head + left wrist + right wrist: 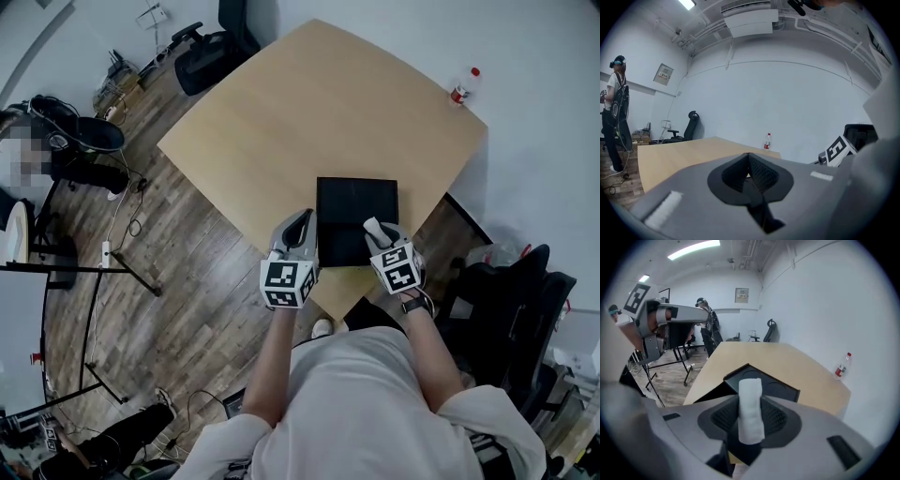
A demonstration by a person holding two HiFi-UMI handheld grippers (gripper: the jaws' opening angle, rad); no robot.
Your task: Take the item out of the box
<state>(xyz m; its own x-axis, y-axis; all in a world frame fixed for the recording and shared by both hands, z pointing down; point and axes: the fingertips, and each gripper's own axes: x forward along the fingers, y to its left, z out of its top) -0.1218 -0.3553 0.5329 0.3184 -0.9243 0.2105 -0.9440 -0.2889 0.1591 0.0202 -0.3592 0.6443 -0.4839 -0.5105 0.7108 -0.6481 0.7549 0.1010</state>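
Observation:
A black square box [356, 220] lies on the wooden table [309, 103] near its front corner. My right gripper [379, 231] hovers over the box's right front edge, shut on a white rolled item [751, 411] that stands upright between its pads. In the right gripper view the box [780, 389] shows round hollows just beyond the roll. My left gripper [301, 223] sits at the box's left edge. In the left gripper view its pads [759, 173] meet with nothing between them.
A plastic bottle with a red cap [461, 87] stands at the table's far right corner. Office chairs [202, 52] stand behind the table and a dark chair [511, 309] to my right. A person [614, 117] stands at the far left by stands and cables.

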